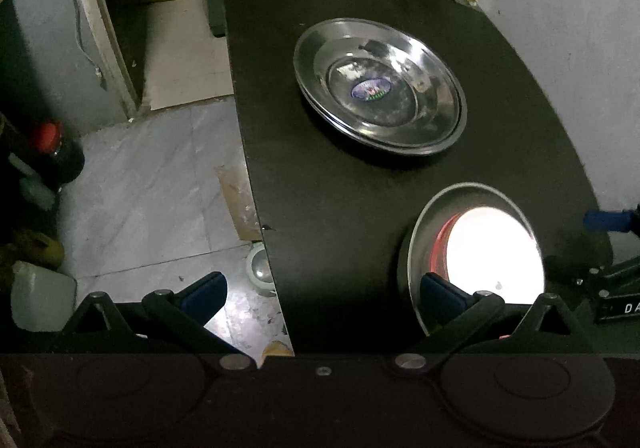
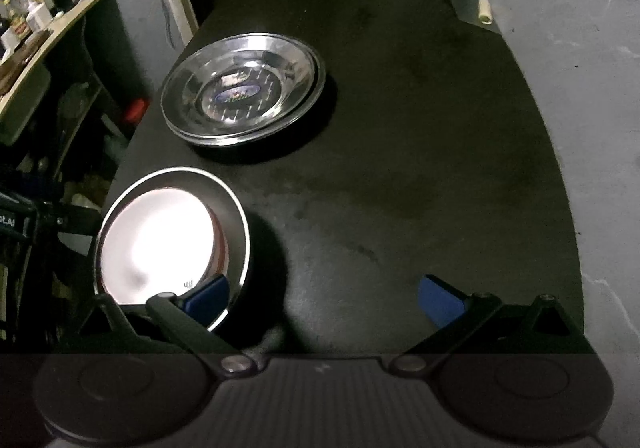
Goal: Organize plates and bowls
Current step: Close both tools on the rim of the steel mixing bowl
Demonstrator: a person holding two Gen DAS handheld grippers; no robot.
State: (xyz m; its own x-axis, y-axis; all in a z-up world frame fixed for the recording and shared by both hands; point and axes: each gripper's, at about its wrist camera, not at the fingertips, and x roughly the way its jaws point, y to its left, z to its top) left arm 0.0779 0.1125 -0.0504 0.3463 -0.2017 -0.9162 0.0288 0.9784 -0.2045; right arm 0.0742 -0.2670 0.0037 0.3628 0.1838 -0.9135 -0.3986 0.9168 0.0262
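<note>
From the left wrist, I hold the left gripper spread wide and empty over the table's left edge; the stacked plates sit mid-table, the nested bowls at the near edge, likely sorted by kind. From the right wrist, my right gripper is released too, gripping nothing, its left finger over the bowls' rim; plates lie beyond.

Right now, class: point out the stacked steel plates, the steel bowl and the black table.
stacked steel plates [image 1: 380, 88], left wrist view, label at centre.
steel bowl [image 2: 240, 216], right wrist view, right rim.
black table [image 2: 420, 168], right wrist view, bare top.
</note>
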